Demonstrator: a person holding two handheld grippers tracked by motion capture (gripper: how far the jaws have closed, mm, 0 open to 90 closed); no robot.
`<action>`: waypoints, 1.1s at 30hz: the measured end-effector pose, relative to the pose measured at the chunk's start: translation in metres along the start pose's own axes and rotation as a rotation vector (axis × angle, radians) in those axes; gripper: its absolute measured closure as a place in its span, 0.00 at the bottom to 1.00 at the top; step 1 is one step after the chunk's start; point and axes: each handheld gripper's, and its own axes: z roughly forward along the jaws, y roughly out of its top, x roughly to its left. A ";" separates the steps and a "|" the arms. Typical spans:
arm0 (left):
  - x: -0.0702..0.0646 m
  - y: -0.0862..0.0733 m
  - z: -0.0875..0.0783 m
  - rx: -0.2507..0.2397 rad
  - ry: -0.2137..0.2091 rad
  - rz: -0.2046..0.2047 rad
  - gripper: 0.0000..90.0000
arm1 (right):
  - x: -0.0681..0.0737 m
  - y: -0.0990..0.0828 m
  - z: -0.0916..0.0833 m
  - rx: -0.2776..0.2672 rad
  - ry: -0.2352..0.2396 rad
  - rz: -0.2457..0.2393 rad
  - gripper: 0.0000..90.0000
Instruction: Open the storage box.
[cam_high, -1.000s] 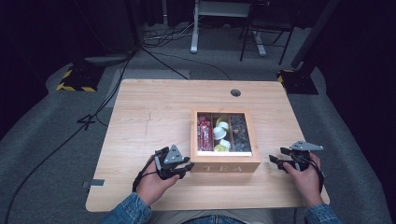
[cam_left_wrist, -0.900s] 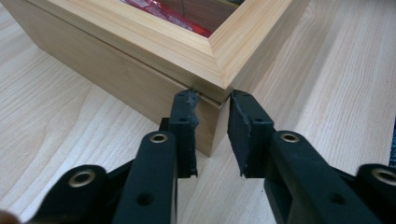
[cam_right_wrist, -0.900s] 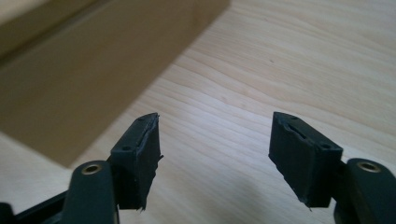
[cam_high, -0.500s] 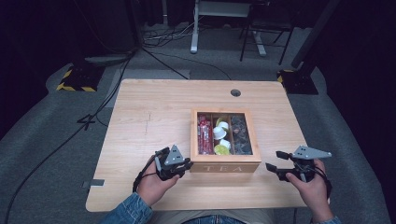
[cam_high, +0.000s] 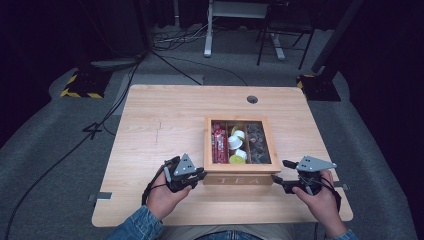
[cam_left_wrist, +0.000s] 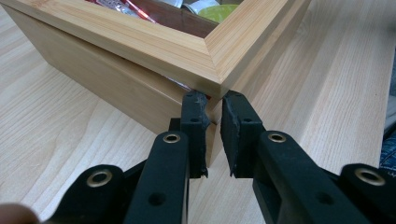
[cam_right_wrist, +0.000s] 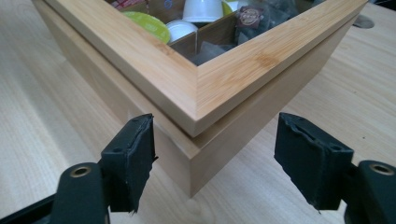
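the high view takes in the whole wooden counter (cam_high: 165, 125) with a wooden tea box (cam_high: 239, 172) standing right of its middle, near the person's edge, the word "tea" on its front wall. through the lid's window it shows three compartments: red packets (cam_high: 218, 144) on the left, white and yellow-green capsules (cam_high: 236, 146) in the middle, dark sachets (cam_high: 258, 143) on the right.

the left gripper (cam_high: 196, 175) sits at the box's front left corner, the right gripper (cam_high: 283, 174) just off its front right corner.

the left gripper view brings out what the high view cannot: the left gripper (cam_left_wrist: 213, 130) has its jaws nearly pressed together, a narrow gap between them, their tips right at the box corner (cam_left_wrist: 212, 79) just under the lid's edge; whether they pinch anything i cannot tell.

the right gripper view shows the right gripper (cam_right_wrist: 212, 144) with jaws spread wide, the box corner (cam_right_wrist: 196, 140) between them, touching neither pad. it also shows the lid sitting slightly proud of the base.
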 end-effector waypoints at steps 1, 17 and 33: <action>0.000 0.000 0.000 0.001 0.000 0.001 0.88 | 0.000 0.000 0.000 -0.005 -0.006 0.002 0.34; 0.001 0.005 -0.004 -0.038 0.007 0.006 0.89 | 0.005 0.009 -0.001 -0.058 -0.059 -0.066 0.41; 0.006 0.019 -0.006 -0.105 0.038 -0.011 0.72 | 0.000 0.029 -0.011 -0.093 -0.049 -0.111 0.42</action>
